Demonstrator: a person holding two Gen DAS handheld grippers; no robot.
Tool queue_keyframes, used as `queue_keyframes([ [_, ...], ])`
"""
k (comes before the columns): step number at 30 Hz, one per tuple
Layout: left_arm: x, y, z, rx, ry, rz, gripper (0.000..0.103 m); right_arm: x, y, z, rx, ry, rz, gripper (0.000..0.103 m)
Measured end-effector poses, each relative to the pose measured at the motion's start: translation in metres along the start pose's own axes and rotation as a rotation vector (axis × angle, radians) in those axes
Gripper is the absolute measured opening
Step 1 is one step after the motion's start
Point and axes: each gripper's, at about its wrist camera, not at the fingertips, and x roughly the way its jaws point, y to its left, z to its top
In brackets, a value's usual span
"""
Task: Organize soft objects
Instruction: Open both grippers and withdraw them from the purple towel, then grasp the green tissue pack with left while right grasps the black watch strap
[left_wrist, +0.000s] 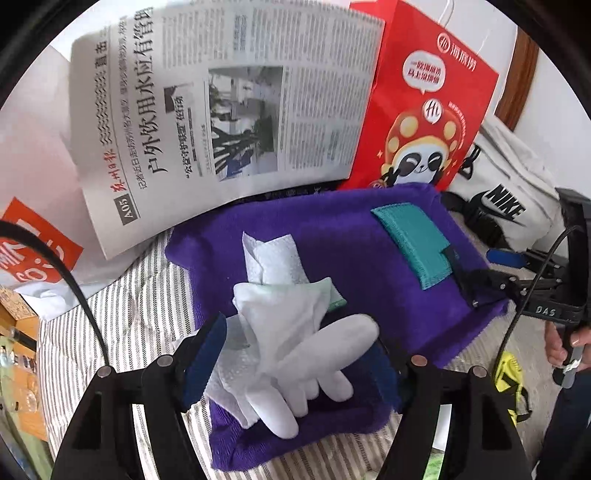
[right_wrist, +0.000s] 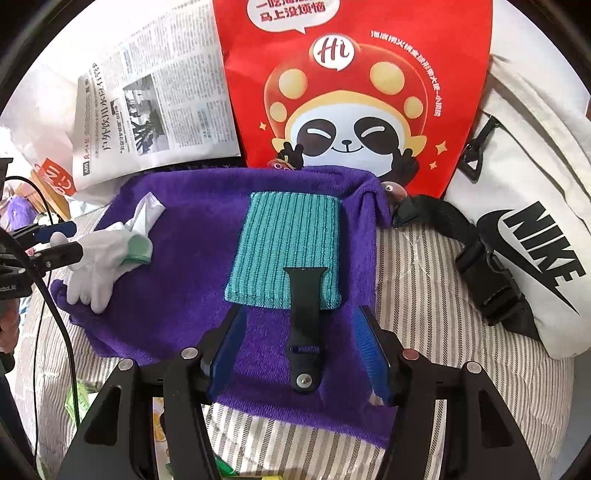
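Observation:
A purple towel (left_wrist: 332, 236) lies spread on the striped bedding and also shows in the right wrist view (right_wrist: 184, 266). White gloves (left_wrist: 295, 354) and a folded white cloth (left_wrist: 273, 258) lie on its left part. My left gripper (left_wrist: 306, 354) is open, its jaws standing either side of the gloves. A teal ribbed cloth (right_wrist: 288, 247) lies on the towel, with a black watch strap (right_wrist: 304, 325) across its near edge. My right gripper (right_wrist: 299, 347) is open, with the strap between its jaws. The teal cloth also shows in the left wrist view (left_wrist: 410, 243).
A newspaper (left_wrist: 229, 107) and a red panda paper bag (right_wrist: 354, 88) stand behind the towel. A white Nike bag (right_wrist: 532, 229) with a black buckle strap (right_wrist: 480, 266) lies to the right. Striped bedding (right_wrist: 417, 295) surrounds the towel. An orange and white bag (left_wrist: 33, 254) lies at the left.

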Motion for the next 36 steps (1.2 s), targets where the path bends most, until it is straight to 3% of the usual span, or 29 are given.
queue_keyframes([
  [11, -0.044, -0.006, -0.016, -0.011, -0.051, -0.039, 0.071, -0.043, 0.002, -0.010, -0.009, -0.026, -0.024, 0.060],
  [20, -0.066, -0.008, -0.068, -0.029, -0.035, -0.053, 0.071, -0.071, 0.009, -0.050, 0.012, -0.025, -0.026, 0.064],
  [31, -0.048, -0.057, -0.129, 0.003, 0.030, -0.128, 0.075, -0.089, 0.004, -0.116, 0.110, 0.014, -0.011, 0.064],
  [36, -0.036, -0.085, -0.139, 0.076, 0.058, -0.083, 0.079, -0.101, 0.000, -0.137, 0.154, 0.007, -0.005, 0.064],
])
